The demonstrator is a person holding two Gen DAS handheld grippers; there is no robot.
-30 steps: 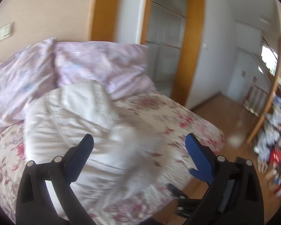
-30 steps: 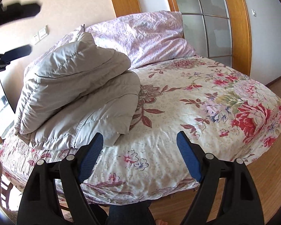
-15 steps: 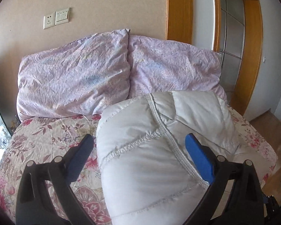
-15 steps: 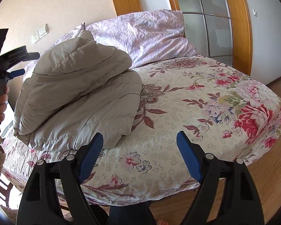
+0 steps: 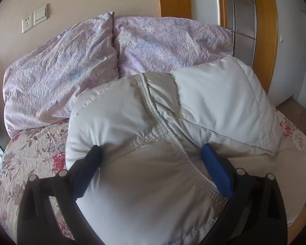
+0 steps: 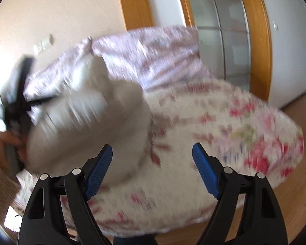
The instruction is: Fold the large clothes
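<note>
Puffy white coat sits folded on the bed near the pillows. Left hand-held gripper has its fingers wide around it to press it flat. Right hand-held gripper is wide open, holding nothing.

Jacket on bed — pillows behind it

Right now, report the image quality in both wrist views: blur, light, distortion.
Left wrist view: sharp, fisheye-bent; sunlight on the upper coat, shade near the left gripper. Right wrist view: heavy motion blur over bed and coat, only the right gripper crisp; glare at the left edge.
</note>
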